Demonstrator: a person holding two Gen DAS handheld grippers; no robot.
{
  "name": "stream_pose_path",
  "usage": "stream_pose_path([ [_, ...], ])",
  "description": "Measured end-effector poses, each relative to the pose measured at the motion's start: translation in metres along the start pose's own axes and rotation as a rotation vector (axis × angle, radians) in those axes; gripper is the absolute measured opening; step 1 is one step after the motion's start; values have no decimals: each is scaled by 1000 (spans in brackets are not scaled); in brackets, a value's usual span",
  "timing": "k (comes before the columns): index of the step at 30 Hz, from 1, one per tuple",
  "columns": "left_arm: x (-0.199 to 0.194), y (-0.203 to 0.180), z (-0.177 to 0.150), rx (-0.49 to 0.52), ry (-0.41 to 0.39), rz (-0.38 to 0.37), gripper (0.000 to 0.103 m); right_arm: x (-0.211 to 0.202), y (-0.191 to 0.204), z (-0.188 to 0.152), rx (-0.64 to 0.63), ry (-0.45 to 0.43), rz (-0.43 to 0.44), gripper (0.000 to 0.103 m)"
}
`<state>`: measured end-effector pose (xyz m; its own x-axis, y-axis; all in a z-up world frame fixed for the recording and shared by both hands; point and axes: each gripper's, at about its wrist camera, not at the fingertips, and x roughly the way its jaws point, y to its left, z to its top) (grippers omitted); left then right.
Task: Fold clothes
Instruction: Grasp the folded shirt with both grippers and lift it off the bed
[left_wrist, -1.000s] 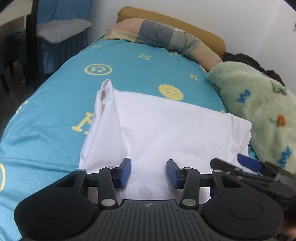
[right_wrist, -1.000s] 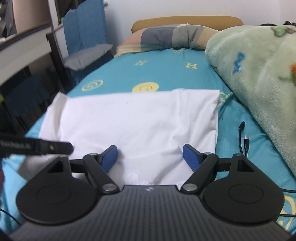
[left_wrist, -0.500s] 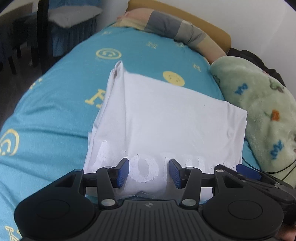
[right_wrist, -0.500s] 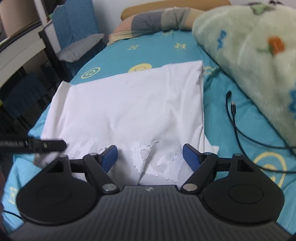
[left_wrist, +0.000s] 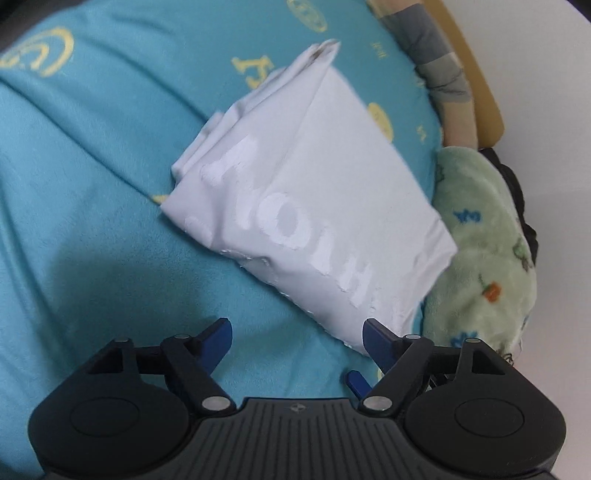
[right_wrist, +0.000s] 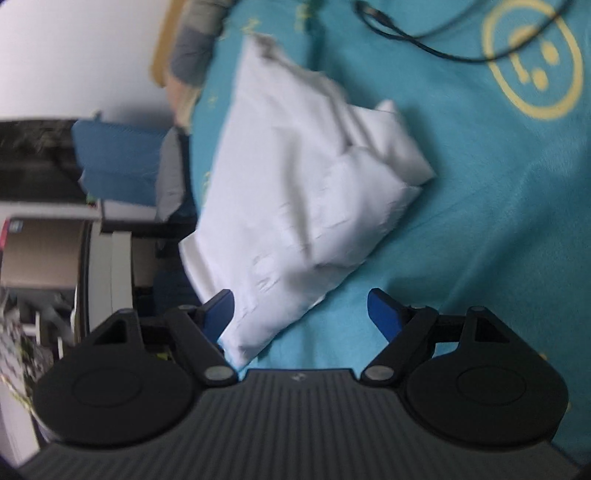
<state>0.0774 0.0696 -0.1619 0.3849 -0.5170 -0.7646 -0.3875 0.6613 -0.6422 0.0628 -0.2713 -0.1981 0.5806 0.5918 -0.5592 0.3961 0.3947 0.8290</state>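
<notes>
Teal bedding (left_wrist: 110, 184) with yellow smiley prints fills both views, and your folded white shirt (left_wrist: 314, 206) lies on it ahead of both grippers, faint raised lettering showing across its top layer.

Your left gripper (left_wrist: 297, 338) has its jaws opening and already spread wide; nothing is pinched. Bare sheet lies between the blue pads, and the shirt's near corner sits just ahead of the right pad, not gripped. Only this view shows the green fleece blanket (left_wrist: 484, 251) off to the right, touching or just beside the shirt's right edge, with a dark bundle (left_wrist: 513, 184) behind it. A striped pillow (left_wrist: 439, 74) and the tan headboard (left_wrist: 480, 85) lie far ahead, beyond the shirt. A blue tip (left_wrist: 356, 382) pokes out below the right finger; you cannot tell from here what it belongs to.

Your right gripper (right_wrist: 301, 308) is also opening, its jaws wide. The shirt's (right_wrist: 295, 184) near corner reaches in beside the left pad and partly between the fingers, but the pads do not press it. This view is blurred. It alone shows a black cable (right_wrist: 424, 40) lying loose on the sheet far ahead to the right, well apart from the shirt, and to the left, off the bed, a blue chair cover (right_wrist: 118, 162) with a grey cushion (right_wrist: 170, 173) and pale furniture (right_wrist: 48, 236) whose contents are too smeared to read.

Nothing stands between either gripper and the shirt.
</notes>
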Motion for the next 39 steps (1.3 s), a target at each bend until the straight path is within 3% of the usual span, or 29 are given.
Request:
stream_pose_path([
  [4, 11, 17, 14, -120, -51, -64, 77, 3, -15, 9, 116, -85, 40, 80],
  [6, 10, 22, 20, -149, -97, -62, 62, 2, -16, 12, 117, -133, 37, 79],
  [8, 9, 27, 24, -175, -129, -54, 56, 1, -16, 15, 117, -157, 35, 78],
  [11, 8, 31, 24, -211, -132, -54, 43, 4, -11, 14, 87, -165, -6, 62],
  [14, 1, 23, 21, -172, -145, -40, 26, 4, -10, 11, 47, -183, -41, 37],
  [15, -3, 20, 20, -167, -150, -45, 20, 1, -10, 10, 47, -193, -34, 24],
  [17, -18, 14, 21, -168, -166, -81, 14, -12, -15, 10, 59, -216, -4, 19],
  [23, -74, -19, 17, -134, -219, -199, 12, -61, 22, 1, -10, -279, 114, 17],
  [26, -99, -39, 1, -103, -199, -234, 12, -95, 40, -4, -27, -304, 153, 16],
  [31, -118, -67, -40, -56, -103, -280, 12, -167, 46, -16, -12, -336, 215, 16],
  [39, -82, -148, -105, 82, 78, -294, 12, -276, 19, -1, -8, -456, 156, 17],
])
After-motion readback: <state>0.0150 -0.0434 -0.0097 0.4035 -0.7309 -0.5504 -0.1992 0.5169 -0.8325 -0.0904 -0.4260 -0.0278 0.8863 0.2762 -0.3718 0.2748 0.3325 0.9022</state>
